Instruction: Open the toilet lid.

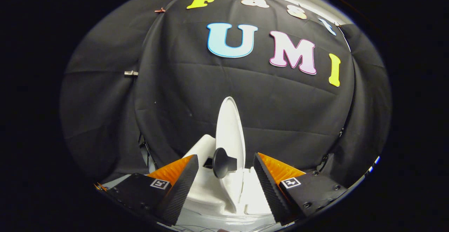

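The white toilet lid (229,130) stands upright, raised edge-on just ahead of my fingers and leaning toward the white tank (203,147) behind it. A black round knob (221,161) sticks out from the lid's lower part, between and slightly beyond my fingertips. The white seat and bowl (214,193) lie below between the fingers. My gripper (226,163) is open: the left finger (180,186) and right finger (268,186), black ribbed pads with orange backs, stand well apart and touch nothing.
Black cloth walls (280,105) close in the booth behind and on both sides of the toilet. A thin black stand leg (147,151) shows at the left, next to the tank.
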`<act>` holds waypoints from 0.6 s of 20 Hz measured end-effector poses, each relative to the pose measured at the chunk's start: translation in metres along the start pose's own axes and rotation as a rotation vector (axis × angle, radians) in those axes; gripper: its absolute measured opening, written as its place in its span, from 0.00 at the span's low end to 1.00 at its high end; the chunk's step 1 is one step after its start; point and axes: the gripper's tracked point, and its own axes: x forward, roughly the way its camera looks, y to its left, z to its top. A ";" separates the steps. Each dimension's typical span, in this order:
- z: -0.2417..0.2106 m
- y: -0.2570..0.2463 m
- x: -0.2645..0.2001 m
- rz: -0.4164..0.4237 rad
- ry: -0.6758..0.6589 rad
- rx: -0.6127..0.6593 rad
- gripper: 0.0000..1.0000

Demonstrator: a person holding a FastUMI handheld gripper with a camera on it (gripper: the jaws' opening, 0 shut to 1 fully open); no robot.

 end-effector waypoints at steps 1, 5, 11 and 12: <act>0.001 -0.001 -0.002 0.009 0.004 -0.002 0.99; 0.012 0.006 -0.016 0.085 -0.026 0.032 0.99; 0.016 -0.015 -0.044 0.134 -0.067 0.035 0.99; 0.017 -0.022 -0.050 0.143 -0.069 0.039 0.99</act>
